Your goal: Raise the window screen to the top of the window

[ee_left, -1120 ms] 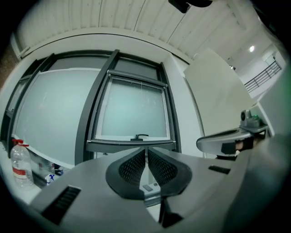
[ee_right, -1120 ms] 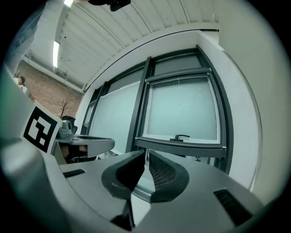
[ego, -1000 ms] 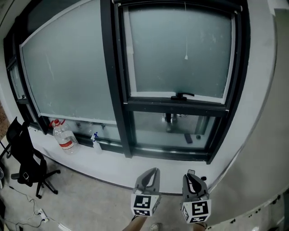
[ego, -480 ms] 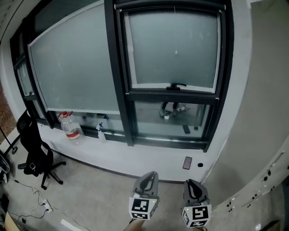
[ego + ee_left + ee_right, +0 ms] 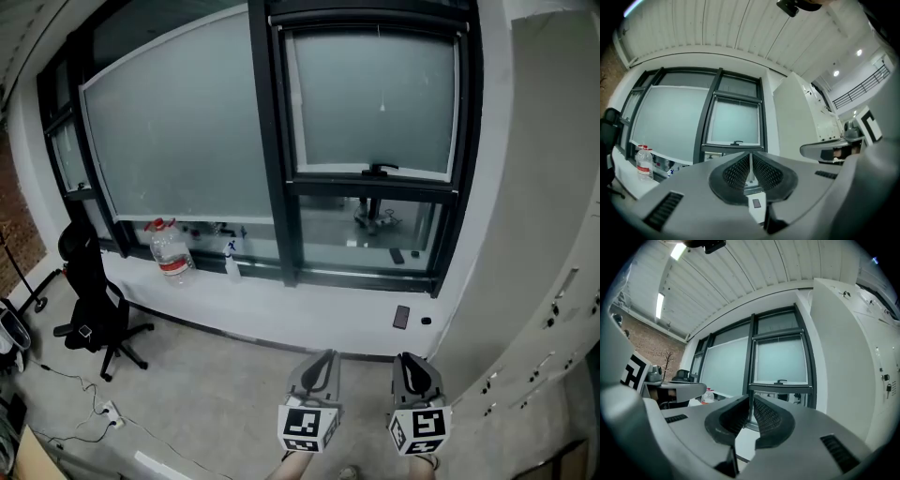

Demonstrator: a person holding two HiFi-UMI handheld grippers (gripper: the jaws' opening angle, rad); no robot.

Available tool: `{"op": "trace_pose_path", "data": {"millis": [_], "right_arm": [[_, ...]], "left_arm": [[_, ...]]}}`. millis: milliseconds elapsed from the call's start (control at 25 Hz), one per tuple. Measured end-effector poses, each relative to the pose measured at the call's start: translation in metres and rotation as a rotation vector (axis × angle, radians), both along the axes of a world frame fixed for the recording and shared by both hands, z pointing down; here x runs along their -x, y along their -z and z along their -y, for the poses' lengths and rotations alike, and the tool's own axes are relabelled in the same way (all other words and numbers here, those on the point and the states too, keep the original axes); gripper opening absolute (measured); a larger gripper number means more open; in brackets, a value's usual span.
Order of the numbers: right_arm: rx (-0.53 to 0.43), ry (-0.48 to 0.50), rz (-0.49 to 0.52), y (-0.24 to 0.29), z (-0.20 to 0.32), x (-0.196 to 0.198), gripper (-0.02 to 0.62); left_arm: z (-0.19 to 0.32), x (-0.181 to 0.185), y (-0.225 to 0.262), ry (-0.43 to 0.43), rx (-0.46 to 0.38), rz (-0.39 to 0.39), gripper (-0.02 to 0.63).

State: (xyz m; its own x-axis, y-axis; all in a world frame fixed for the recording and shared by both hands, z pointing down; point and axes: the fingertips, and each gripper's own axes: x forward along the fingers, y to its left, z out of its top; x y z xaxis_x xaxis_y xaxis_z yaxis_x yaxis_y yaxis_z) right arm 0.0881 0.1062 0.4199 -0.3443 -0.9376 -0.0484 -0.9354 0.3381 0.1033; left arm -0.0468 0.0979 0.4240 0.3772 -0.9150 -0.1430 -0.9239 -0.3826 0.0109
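Note:
The black-framed window stands ahead, well out of reach. A grey screen covers its upper part. The screen's bottom bar carries a small black handle at about mid-height, and a thin pull cord hangs in front of it. My left gripper and right gripper are low in the head view, side by side, both shut and holding nothing. In the left gripper view the shut left gripper points towards the handle. The right gripper likewise faces the handle.
A water bottle and a spray bottle stand on the white sill. A small dark flat object lies on the sill at the right. A black office chair is at the left, a white wall at the right.
The window has shrunk and shifted right in the head view, so I am farther from it. More floor and the chair show. Both grippers stay low and shut.

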Motion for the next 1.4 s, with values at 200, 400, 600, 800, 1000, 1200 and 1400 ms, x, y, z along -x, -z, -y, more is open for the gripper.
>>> {"op": "trace_pose_path", "data": {"millis": [200,400,600,800,1000,1200,1400], "right_arm": [[-0.004,-0.037,0.069,0.002,-0.093,0.03,0.034],[0.012,-0.074,0.093,-0.003,-0.178,0.038,0.034],[0.065,-0.055,0.111,-0.008,-0.236,0.049,0.018],[0.074,-0.057,0.142,-0.003,-0.269,0.055,0.006],[0.057,-0.04,0.13,0.002,-0.294,0.062,0.006],[0.046,-0.021,0.129,0.003,-0.303,0.063,0.006],[0.042,-0.001,0.15,0.002,-0.312,0.058,0.006]], "left_arm": [[-0.091,0.023,-0.004,-0.033,0.007,0.008,0.021],[-0.176,0.033,-0.01,-0.074,0.024,-0.007,0.021],[-0.233,0.042,-0.022,-0.085,0.067,-0.038,0.021],[-0.261,0.043,-0.03,-0.08,0.078,-0.054,0.021],[-0.283,0.045,-0.022,-0.059,0.065,-0.043,0.021],[-0.303,0.04,-0.009,-0.048,0.018,0.006,0.021],[-0.314,0.034,-0.012,-0.035,0.027,0.037,0.021]]}}
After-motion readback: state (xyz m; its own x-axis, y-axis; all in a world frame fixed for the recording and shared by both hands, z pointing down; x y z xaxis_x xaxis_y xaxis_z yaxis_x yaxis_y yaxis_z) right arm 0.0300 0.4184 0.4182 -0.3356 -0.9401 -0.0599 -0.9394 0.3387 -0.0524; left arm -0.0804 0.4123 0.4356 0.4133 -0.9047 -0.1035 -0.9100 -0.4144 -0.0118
